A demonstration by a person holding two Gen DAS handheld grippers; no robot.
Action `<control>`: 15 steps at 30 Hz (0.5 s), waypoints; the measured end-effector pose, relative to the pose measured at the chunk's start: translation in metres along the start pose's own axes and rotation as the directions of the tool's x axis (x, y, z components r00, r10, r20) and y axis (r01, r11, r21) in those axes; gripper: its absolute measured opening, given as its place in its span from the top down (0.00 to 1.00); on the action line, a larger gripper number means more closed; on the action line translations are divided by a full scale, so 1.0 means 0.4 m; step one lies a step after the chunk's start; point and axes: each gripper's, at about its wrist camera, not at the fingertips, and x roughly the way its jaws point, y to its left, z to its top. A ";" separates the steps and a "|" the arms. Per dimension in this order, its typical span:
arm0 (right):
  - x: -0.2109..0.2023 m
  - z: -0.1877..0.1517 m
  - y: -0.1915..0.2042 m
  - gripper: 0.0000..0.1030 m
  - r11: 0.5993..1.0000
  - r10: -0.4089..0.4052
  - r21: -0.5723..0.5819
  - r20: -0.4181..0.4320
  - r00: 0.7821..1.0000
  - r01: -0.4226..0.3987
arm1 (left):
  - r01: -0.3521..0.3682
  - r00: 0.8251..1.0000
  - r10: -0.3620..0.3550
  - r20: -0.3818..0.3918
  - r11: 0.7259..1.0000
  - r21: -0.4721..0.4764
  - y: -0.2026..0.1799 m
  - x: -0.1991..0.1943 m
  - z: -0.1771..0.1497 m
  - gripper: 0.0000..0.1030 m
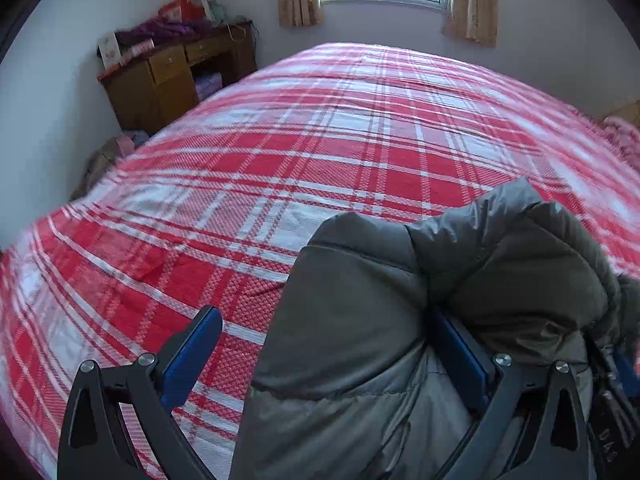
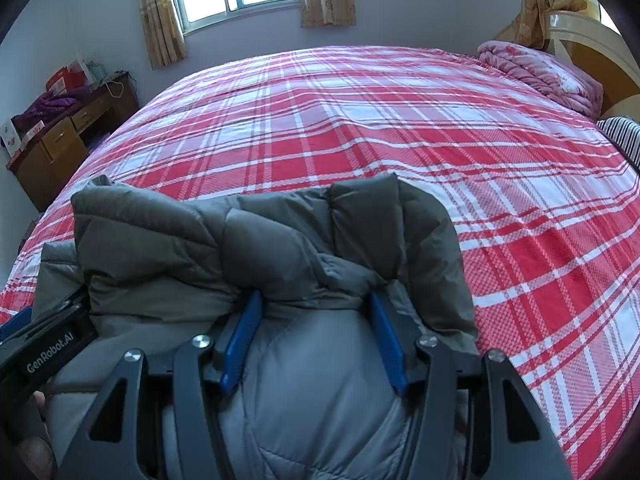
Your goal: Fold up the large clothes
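A grey down jacket (image 2: 280, 236) lies bunched at the near edge of a bed with a red and white plaid sheet (image 2: 400, 120). My right gripper (image 2: 315, 298) has its blue pads pressed on a thick fold of the jacket, and the fabric puckers over the fingertips. In the left wrist view the jacket (image 1: 500, 248) drapes over the right finger of my left gripper (image 1: 326, 316). Those jaws stand wide apart. The left pad (image 1: 192, 352) is bare over the sheet (image 1: 320, 140), clear of the jacket.
A wooden desk (image 1: 176, 76) piled with clothes and boxes stands by the far left wall. A folded pink quilt (image 2: 540, 72) and a striped cloth (image 2: 624, 136) lie at the bed's right end, near the headboard (image 2: 592, 40). A curtained window is behind the bed.
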 end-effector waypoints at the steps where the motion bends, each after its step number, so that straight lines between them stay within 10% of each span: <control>1: 0.000 0.001 -0.003 0.43 1.000 0.007 0.005 -0.001 1.000 -0.007 | 0.042 0.999 -0.042 -0.021 0.999 -0.015 0.014 -0.003 0.006 0.01; 6: -0.057 0.001 -0.044 0.29 0.991 0.118 0.054 0.047 0.992 -0.121 | 0.260 0.965 -0.260 -0.008 0.965 0.008 0.115 -0.128 -0.009 0.01; 10: -0.175 -0.033 -0.090 0.12 0.990 0.103 0.080 0.130 0.986 -0.114 | 0.313 0.950 -0.313 -0.021 0.944 0.101 0.166 -0.174 -0.074 0.01; 15: -0.170 -0.099 -0.139 0.12 0.989 0.101 0.103 0.028 0.994 -0.103 | 0.380 0.925 -0.376 -0.058 0.922 0.076 0.174 -0.150 -0.137 0.01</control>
